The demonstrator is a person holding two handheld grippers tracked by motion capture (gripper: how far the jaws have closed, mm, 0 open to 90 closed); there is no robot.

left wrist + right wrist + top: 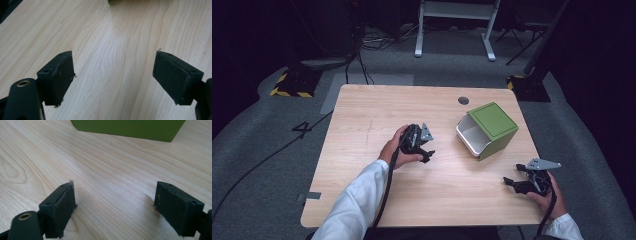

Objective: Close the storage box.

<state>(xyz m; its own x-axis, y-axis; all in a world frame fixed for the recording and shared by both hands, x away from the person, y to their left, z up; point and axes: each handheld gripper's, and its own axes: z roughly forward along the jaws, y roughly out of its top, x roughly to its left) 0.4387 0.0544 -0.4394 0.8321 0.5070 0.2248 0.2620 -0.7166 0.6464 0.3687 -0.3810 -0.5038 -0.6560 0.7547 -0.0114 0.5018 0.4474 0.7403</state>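
Observation:
A green box [488,130] with a white inside lies on its side on the wooden table [362,120], its open mouth turned toward the table's left front. My left gripper [428,154] sits left of the box near the table's middle, jaws open and apart over bare wood [112,75]. My right gripper [511,184] rests near the front right edge, also open, pointing left. In the right gripper view the box's green wall [130,128] lies ahead of the open right gripper [115,205]. A green sliver of the box [117,1] shows at the top of the left gripper view.
A round cable hole [463,100] sits near the table's far edge. Beyond the table are a white desk frame [455,27], floor cables [357,60] and yellow-black striped bases [292,85]. Grey tape [310,196] marks the front left edge.

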